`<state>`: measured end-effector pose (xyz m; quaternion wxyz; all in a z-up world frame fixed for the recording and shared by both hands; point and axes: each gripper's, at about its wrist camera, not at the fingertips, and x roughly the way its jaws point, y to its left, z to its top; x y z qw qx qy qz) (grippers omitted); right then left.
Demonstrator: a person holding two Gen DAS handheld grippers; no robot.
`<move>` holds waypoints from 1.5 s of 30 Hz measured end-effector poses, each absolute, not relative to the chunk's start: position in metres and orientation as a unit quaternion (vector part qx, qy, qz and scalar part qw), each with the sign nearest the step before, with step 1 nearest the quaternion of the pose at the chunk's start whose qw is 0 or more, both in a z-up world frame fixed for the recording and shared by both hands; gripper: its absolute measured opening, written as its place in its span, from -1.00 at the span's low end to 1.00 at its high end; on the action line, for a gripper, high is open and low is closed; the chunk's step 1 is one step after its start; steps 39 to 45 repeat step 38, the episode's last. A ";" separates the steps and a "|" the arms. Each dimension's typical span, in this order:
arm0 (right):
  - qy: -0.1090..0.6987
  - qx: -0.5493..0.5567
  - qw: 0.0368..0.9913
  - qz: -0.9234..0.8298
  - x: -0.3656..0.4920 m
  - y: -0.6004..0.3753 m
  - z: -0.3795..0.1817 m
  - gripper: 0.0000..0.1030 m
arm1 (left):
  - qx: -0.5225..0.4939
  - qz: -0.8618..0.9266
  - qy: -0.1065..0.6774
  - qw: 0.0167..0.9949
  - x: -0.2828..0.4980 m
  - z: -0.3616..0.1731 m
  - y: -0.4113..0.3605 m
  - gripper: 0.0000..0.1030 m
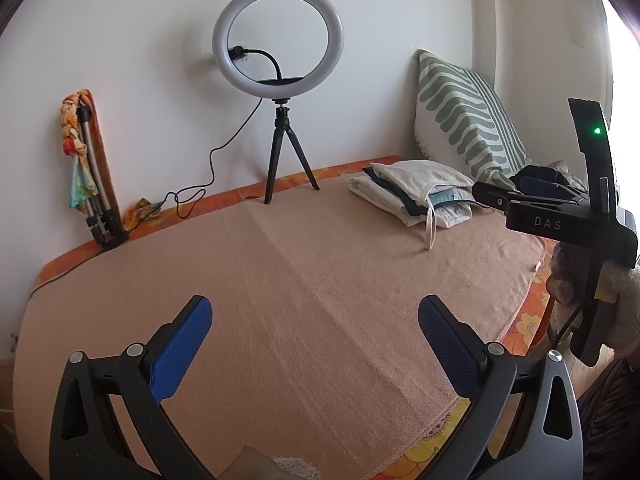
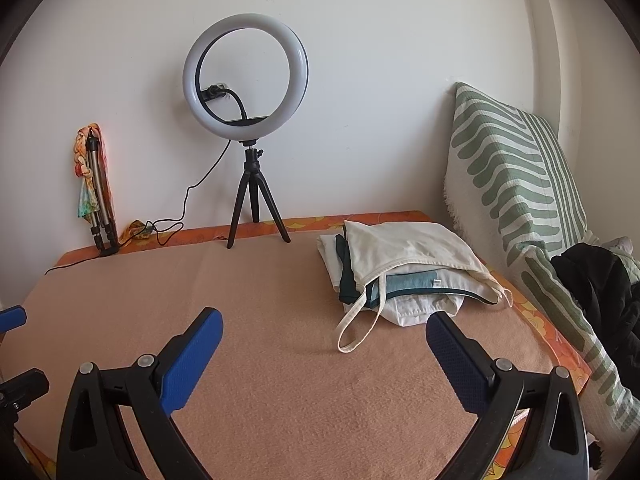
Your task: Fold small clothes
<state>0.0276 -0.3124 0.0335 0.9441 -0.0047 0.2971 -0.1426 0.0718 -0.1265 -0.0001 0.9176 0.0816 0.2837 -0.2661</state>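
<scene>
Two grippers hang spread wide over the bed and hold nothing; the left gripper [image 1: 315, 320] and the right gripper [image 2: 324, 336] each show both blue ribbed pads with bare blanket between them. The task's clothes sit in one pile [image 2: 404, 268] on the far right of the bed, near the striped pillow [image 2: 516, 184]; the pile looks roughly folded and stacked, which fits either garments waiting to be folded or a finished stack set aside.

From largest to smallest: the blanket [image 1: 320, 264] is a broad peach sheet of nubbly, towel-like weave with shallow creases, laid over an orange flowered cover; it is loose, so a pad dragged low could pucker it up with a garment. The pillow is plump, ribbed, green on cream, and leans on the wall. The ring light [image 2: 246, 76] is a smooth hard hoop on a thin black tripod, its cable trailing along the wall; a wide sweep of cloth could tip it. The pile is soft, limp cotton, cream on top with teal and white layers below; pinching the top layer alone may slide the stack apart. The cream strap [image 2: 358, 324] loops out onto the blanket, thin and floppy; it could snag on a finger and drag the whole pile askew.
</scene>
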 end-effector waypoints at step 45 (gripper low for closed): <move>0.298 -0.001 0.945 -0.134 0.033 -0.302 0.034 1.00 | 0.074 -0.271 0.280 0.918 0.067 0.003 -0.120 0.99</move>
